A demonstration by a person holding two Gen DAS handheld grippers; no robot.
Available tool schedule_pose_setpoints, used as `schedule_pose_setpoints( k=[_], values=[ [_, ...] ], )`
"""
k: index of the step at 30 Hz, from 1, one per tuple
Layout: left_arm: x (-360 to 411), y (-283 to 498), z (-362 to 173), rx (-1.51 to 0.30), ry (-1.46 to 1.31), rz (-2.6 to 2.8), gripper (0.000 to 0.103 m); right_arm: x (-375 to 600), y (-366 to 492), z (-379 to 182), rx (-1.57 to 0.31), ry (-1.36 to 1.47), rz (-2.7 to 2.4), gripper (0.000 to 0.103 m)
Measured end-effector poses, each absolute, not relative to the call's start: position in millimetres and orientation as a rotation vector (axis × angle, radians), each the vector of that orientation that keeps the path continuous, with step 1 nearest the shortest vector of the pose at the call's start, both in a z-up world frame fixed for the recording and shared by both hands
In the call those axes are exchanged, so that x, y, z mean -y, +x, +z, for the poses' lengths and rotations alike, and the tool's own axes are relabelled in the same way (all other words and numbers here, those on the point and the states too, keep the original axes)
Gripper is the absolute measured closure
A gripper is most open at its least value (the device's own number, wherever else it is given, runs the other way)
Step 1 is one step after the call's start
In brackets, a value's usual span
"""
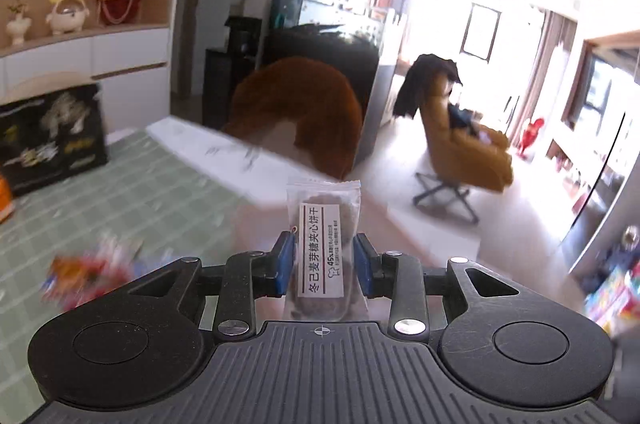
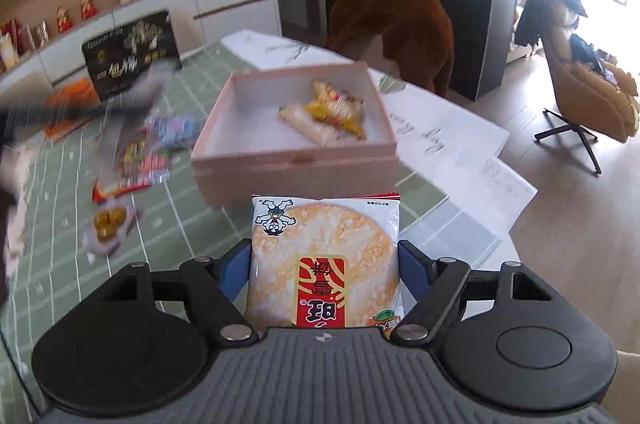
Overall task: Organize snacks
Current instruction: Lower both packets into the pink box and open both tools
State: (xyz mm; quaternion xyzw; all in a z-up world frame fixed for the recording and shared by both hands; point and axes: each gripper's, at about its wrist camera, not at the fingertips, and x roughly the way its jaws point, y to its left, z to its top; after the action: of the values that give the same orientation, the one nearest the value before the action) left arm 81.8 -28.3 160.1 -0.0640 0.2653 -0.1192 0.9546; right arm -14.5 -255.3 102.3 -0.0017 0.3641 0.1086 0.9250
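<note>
— What sits behind the table?

— A brown chair tucked against its far edge, and a tan armchair farther off with dark clothing over its back.

— And on the green checked tablecloth?

— A black box with gold lettering, standing near the wall shelf. White papers lie at the table's right end.

White label on the clear cookie packet: "冬己麦芽糖夹心饼干" and "45%" can be read. On the black box, "一包梅" is read. Red label on the rice cracker packet is seen upside down; "旺" is made out.
</note>
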Motion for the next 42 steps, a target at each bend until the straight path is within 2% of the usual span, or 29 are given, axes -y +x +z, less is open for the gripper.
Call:
schedule_pose_setpoints(
  k=[3, 7, 9, 12, 15, 21, 23, 24, 26, 34, 42],
  values=[
    [39.5, 130.6, 144.7, -0.607, -0.158, -0.251, 0.065, 256.9, -7.7, 105.3, -0.741, 0.013, 0.184, 0.027],
    [46.1, 179.7, 87.4, -0.78, -0.241, -0.329, 0.062, 252.8, -4.4, 107.1, -0.746, -0.006, 0.162, 0.027],
    [41.3, 181.2, 74.5, -0.78, -0.266, -0.329, 0.062, 249.2, -0.8, 107.8, -0.761, -0.028, 0.15, 0.027],
    [16.0, 162.0, 81.4, -0.747, -0.363, -0.327, 0.062, 247.6, 10.4, 111.8, -0.802, -0.037, 0.135, 0.027],
    [-15.9, 125.0, 92.9, -0.692, -0.394, -0.317, 0.062, 246.5, 30.3, 129.7, -0.766, -0.046, 0.143, 0.027],
    [-79.7, 67.2, 71.9, -0.709, -0.436, -0.114, 0.062, 217.1, 131.0, 166.2, -0.729, 0.12, 0.186, 0.026],
    [-102.4, 51.4, 60.8, -0.75, -0.443, -0.037, 0.062, 198.1, 178.5, 153.2, -0.836, 0.173, 0.24, 0.03],
    [-114.9, 41.6, 56.8, -0.763, -0.442, -0.014, 0.062, 191.6, 193.4, 146.5, -0.871, 0.172, 0.208, 0.037],
    [-133.5, 29.8, 50.3, -0.791, -0.442, 0.021, 0.062, 184.0, 206.2, 138.8, -0.881, 0.141, 0.122, 0.037],
    [-152.0, 24.7, 40.8, -0.79, -0.461, 0.017, 0.062, 168.8, 124.8, 123.1, -0.824, -0.012, 0.226, 0.037],
    [-169.9, 87.4, 44.7, -0.76, -0.401, 0.146, 0.062, 144.5, 82.6, 72.5, -0.947, -0.025, 0.331, 0.037]
  ],
)
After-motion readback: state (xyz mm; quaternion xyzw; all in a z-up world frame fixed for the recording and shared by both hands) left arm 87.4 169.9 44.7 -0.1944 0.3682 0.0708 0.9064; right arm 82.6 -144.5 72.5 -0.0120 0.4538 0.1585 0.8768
